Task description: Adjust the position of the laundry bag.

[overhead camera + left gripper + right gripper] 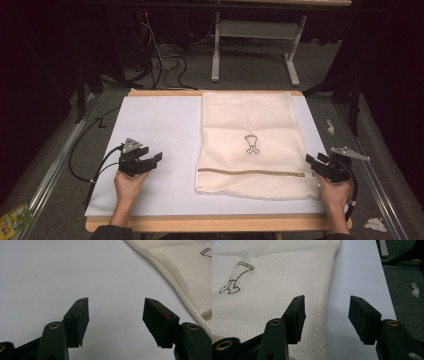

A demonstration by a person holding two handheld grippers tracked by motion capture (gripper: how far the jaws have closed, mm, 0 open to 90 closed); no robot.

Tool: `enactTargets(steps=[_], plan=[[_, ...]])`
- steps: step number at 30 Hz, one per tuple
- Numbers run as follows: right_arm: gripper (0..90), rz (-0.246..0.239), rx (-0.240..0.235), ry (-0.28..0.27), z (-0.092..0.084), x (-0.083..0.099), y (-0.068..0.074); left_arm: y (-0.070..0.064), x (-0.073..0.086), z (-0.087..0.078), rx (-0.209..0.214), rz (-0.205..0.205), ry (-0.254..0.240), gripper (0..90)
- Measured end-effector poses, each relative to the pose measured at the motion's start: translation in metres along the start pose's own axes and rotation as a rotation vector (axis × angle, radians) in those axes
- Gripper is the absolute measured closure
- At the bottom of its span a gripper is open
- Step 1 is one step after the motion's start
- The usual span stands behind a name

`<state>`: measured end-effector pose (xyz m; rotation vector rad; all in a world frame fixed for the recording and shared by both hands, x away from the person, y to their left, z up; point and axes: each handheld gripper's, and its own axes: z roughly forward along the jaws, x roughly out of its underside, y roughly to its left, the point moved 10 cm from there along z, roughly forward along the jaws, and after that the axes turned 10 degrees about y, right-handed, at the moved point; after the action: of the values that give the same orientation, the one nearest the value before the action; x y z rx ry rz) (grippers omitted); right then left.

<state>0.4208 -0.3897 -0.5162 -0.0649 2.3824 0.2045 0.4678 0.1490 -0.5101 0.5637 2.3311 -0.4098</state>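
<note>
White board (150,125) covers the wooden table, and near its front edge the left gripper (150,161) is held with jaws spread wide over bare surface, nothing between them. At the right, the right gripper (316,162) is likewise parted and empty (one jaw over mesh, the other over board). Farther back, the cream mesh laundry bag (250,120) lies flat toward the far edge.

text: none legible | mesh bag (250,140): brown outline emblem (no letters)
</note>
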Motion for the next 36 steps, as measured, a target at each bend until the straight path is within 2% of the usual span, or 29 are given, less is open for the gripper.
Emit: enactTargets(steps=[5, 14, 19, 25, 30, 34, 36], plan=[[50.5, -0.015, -0.004, 0.015, 0.001, 0.000, 0.004, -0.014, -0.007, 0.006, 0.015, 0.023, 0.012, 38.2], [55.4, -0.030, -0.023, 0.043, 0.005, -0.001, 0.011, -0.044, -0.019, 0.018, 0.068, 0.058, 0.031, 37.5], [58.8, -0.037, -0.013, 0.042, 0.007, -0.002, 0.013, -0.061, -0.026, 0.027, 0.101, 0.069, 0.041, 36.9], [58.8, -0.044, -0.011, 0.066, 0.012, -0.004, 0.014, -0.077, -0.031, 0.040, 0.116, 0.092, 0.064, 36.6], [58.1, -0.054, 0.000, 0.090, 0.015, -0.003, 0.015, -0.089, -0.034, 0.048, 0.136, 0.092, 0.078, 36.6], [57.4, -0.051, 0.005, 0.086, 0.016, -0.007, 0.015, -0.096, -0.039, 0.054, 0.132, 0.105, 0.086, 36.6], [56.8, -0.049, 0.008, 0.089, 0.016, -0.008, 0.015, -0.101, -0.041, 0.058, 0.145, 0.101, 0.089, 36.6]])
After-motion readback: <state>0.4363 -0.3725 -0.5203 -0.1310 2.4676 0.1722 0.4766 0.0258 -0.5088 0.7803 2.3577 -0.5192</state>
